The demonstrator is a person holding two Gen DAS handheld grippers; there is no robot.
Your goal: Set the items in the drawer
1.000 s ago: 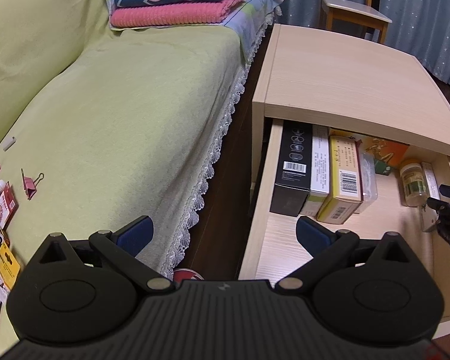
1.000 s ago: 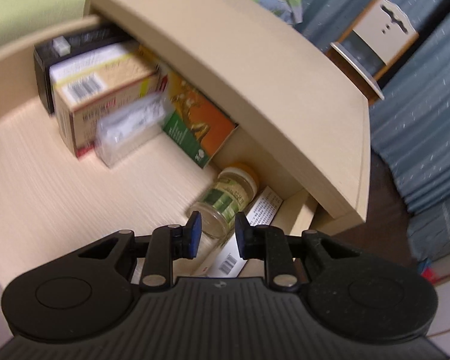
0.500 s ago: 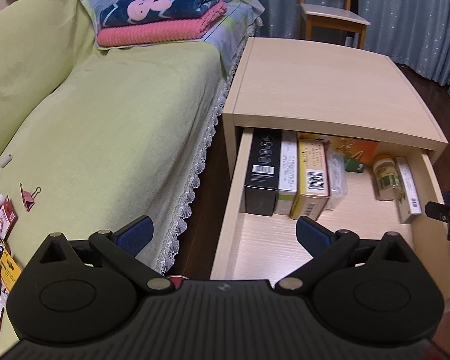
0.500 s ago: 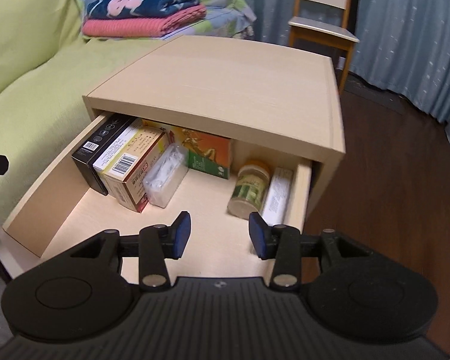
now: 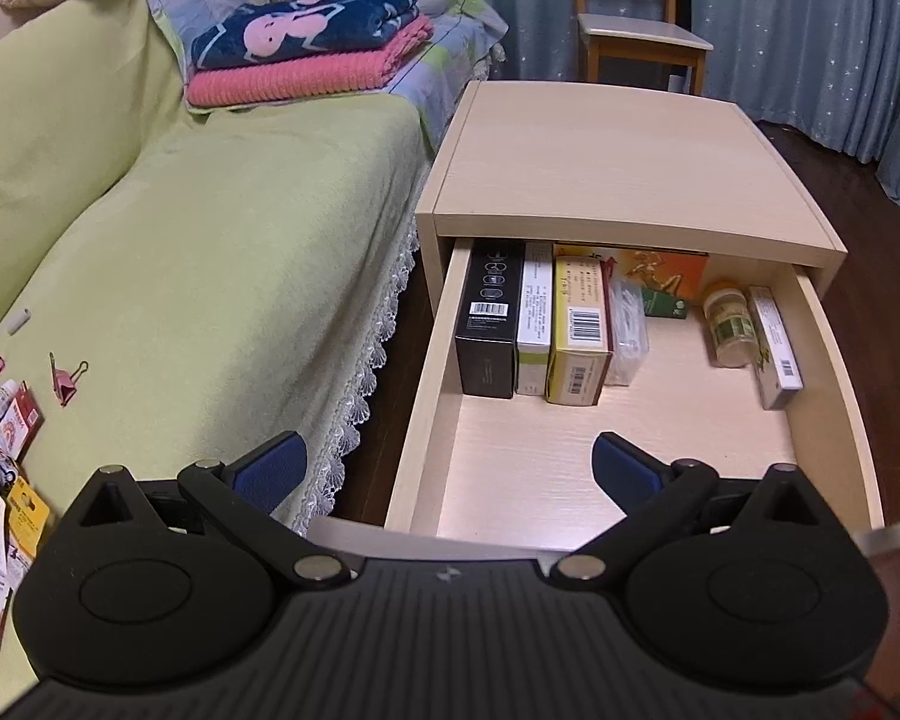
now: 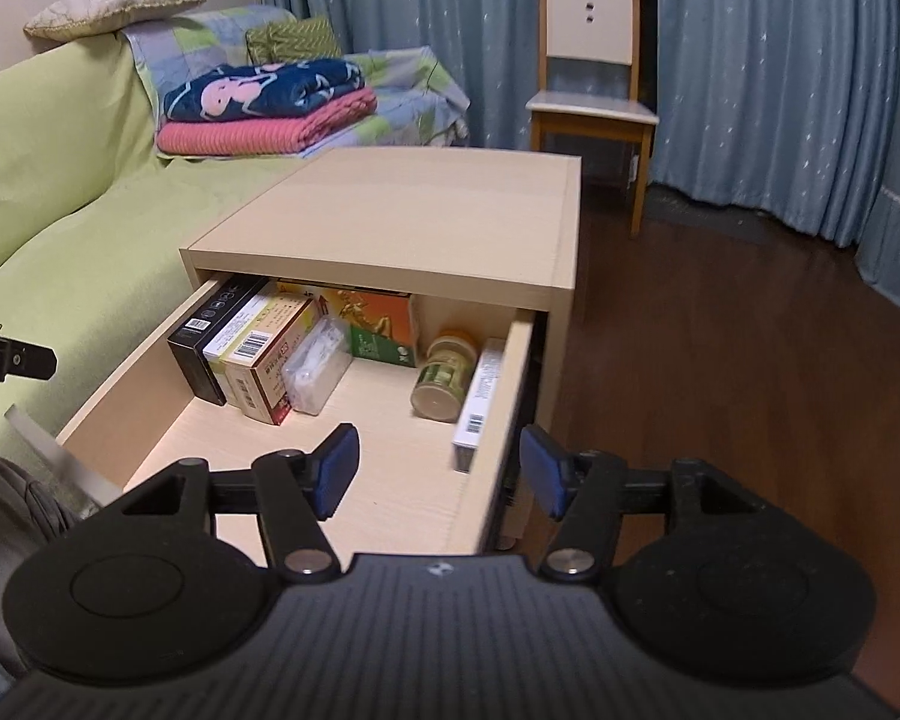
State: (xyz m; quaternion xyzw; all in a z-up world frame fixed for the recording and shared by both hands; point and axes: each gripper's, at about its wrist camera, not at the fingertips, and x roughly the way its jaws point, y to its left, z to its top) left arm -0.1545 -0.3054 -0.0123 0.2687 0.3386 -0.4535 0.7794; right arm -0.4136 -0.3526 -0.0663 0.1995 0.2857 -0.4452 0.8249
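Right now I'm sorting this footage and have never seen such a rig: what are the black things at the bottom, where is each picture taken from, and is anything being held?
The black shapes are two hand-held grippers, one in each of a person's hands. Each carries a camera that looks along its blue-padded fingers. One picture comes from the left gripper, the other from the right gripper. Both are open and hold nothing.

Both look at an open drawer in a pale wooden cabinet beside a green sofa. In the drawer, a black box, two more boxes and a clear packet stand in a row at the left. A jar lies on its side beside a flat white box at the right. Binder clips and small packets lie on the sofa.
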